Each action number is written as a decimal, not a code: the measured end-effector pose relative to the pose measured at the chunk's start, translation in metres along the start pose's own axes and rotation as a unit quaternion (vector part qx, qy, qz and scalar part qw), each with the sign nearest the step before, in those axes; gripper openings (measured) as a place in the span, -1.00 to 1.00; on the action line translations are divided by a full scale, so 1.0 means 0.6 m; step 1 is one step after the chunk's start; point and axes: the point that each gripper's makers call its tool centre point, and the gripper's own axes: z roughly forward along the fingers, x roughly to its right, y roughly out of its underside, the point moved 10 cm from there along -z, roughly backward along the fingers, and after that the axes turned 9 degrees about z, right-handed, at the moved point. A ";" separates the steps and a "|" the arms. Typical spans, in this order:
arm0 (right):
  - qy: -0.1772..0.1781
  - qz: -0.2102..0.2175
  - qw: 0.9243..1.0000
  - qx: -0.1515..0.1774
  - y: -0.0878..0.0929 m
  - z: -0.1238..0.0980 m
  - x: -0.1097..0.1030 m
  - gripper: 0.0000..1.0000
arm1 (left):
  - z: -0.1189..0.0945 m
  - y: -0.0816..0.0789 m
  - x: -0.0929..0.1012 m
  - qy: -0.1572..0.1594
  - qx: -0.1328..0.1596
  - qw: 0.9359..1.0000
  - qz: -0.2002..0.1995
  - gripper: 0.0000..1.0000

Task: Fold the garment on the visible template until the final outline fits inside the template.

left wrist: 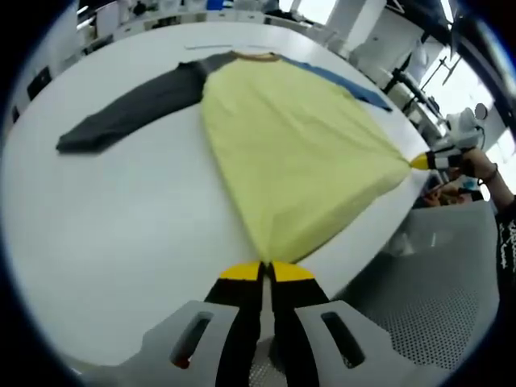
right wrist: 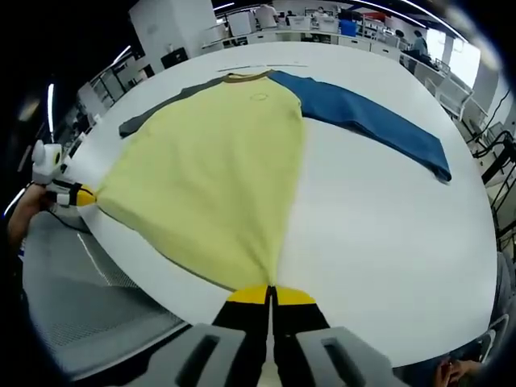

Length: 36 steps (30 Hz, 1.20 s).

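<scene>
A long-sleeved shirt lies on the white table, with a pale yellow body, a dark grey sleeve and a blue sleeve. My left gripper is shut on one bottom hem corner, at the table's near edge. My right gripper is shut on the other hem corner. Each gripper appears in the other's view: the right gripper and the left gripper both pinch the stretched hem. The yellow body is pulled taut between them.
The white table is bare around the shirt. A grey perforated surface sits just off the table's edge below the hem. A person's hand holds the other gripper. Desks and office equipment fill the background.
</scene>
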 end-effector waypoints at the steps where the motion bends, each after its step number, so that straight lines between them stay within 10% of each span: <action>1: -0.001 0.003 1.000 0.000 0.000 0.001 0.000 -1.00 | 0.001 0.000 -0.001 -0.001 0.000 1.000 -0.002 -0.99; 9: -0.006 0.024 1.000 0.010 0.002 0.007 0.002 -1.00 | 0.007 0.000 -0.005 -0.011 -0.016 1.000 0.008 -0.97; 13: -0.007 0.038 0.999 0.027 -0.001 0.003 0.002 -0.83 | 0.005 0.001 0.001 -0.011 -0.021 0.999 0.029 -0.63; 36: -0.004 0.068 0.992 0.109 -0.059 -0.036 0.044 0.32 | -0.040 -0.044 0.004 -0.063 0.148 0.984 0.072 0.75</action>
